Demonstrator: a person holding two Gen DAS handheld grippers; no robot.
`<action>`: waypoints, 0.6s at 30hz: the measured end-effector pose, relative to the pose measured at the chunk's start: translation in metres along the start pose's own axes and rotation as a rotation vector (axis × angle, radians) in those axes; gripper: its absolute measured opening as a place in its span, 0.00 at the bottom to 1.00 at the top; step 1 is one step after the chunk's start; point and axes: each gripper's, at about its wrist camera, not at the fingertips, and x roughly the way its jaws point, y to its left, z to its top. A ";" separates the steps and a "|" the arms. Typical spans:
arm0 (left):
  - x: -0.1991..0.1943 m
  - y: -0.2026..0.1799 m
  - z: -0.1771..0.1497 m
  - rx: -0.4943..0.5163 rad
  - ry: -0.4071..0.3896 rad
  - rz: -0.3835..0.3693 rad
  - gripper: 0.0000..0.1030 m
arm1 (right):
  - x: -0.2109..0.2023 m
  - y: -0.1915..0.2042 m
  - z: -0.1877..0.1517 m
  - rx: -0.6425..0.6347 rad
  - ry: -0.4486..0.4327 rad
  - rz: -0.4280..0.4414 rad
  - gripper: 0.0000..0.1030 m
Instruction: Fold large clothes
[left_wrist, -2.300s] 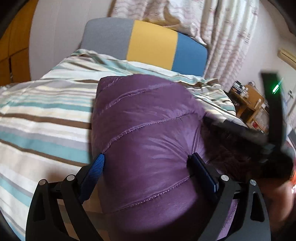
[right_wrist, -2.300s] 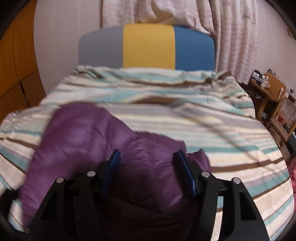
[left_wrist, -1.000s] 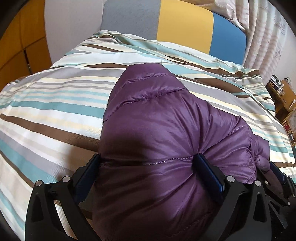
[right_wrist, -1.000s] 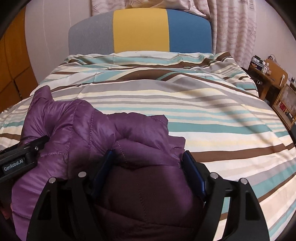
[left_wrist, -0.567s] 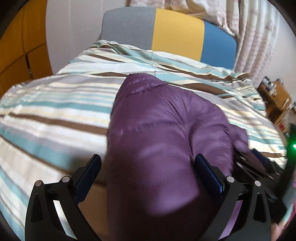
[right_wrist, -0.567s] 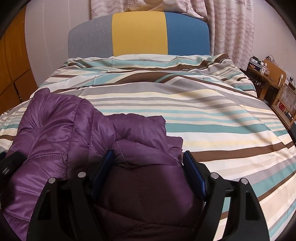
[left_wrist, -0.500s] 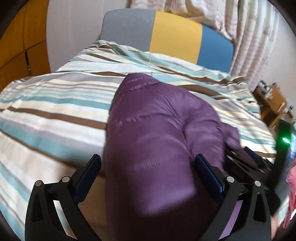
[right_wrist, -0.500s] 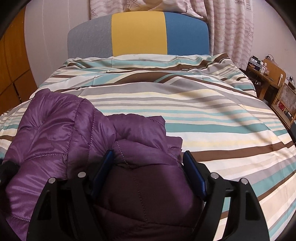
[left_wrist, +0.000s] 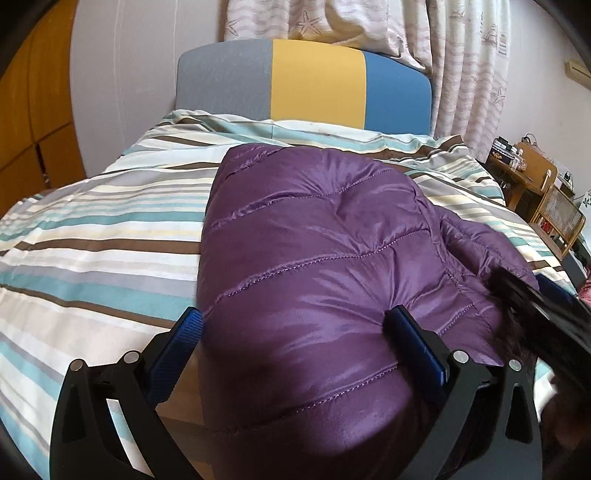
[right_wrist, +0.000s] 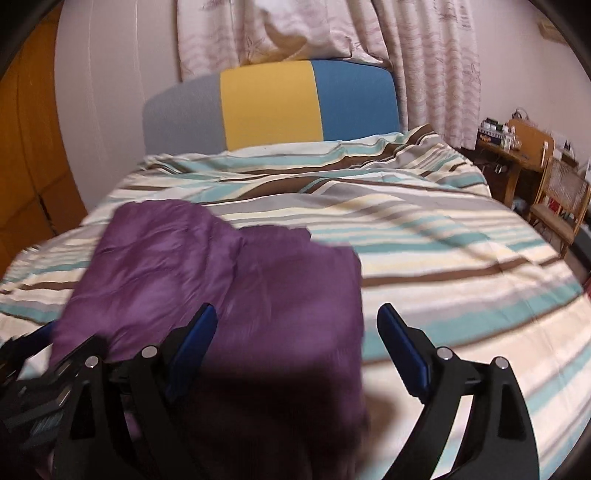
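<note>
Sitting bunched up on the striped duvet (left_wrist: 92, 236) near the foot end of the bed is the thing being folded, a purple quilted puffer jacket (left_wrist: 317, 266). It's puffy stuff, so it domes up instead of lying flat, which I'd guess is why it's being worked from both sides at once.

In the left wrist view the left gripper (left_wrist: 291, 332) has its jaws spread wide with the fat hump of the jacket filling the gap between them. Both blue pads (left_wrist: 413, 339) look pressed against the fabric, but with the jaws that far apart I honestly can't tell whether it's actually pinching a fold or just straddling the bulge. My guess is it's pinning that side so the stuffing doesn't spring back.

The right gripper (right_wrist: 297, 334) is released, jaws apart, hovering above the jacket's right edge. One pad sits over purple fabric, the other over bare duvet, so nothing is clamped. The picture is motion-blurred, so fine detail is a wash. Probably lining up for the next fold.

The bed makes sense as the surface: big, soft, roomy enough for a bulky coat. Further out there's the grey/yellow/blue headboard (left_wrist: 314, 81), patterned curtains (right_wrist: 424, 66) behind it, and a cluttered wooden desk (right_wrist: 517, 147) off to the right.

As for writing: nothing I can read. No visible tag or brand on the jacket, and the stuff on the desk is too small.
</note>
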 end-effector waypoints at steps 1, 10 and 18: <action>0.000 -0.001 0.000 0.000 0.000 0.002 0.97 | -0.007 0.000 -0.003 -0.001 -0.004 0.001 0.77; 0.010 -0.012 -0.001 0.036 0.017 0.047 0.97 | 0.030 0.000 -0.021 -0.006 0.123 -0.034 0.65; 0.007 -0.009 -0.002 0.015 0.013 0.032 0.97 | 0.019 0.000 -0.023 -0.004 0.101 -0.050 0.74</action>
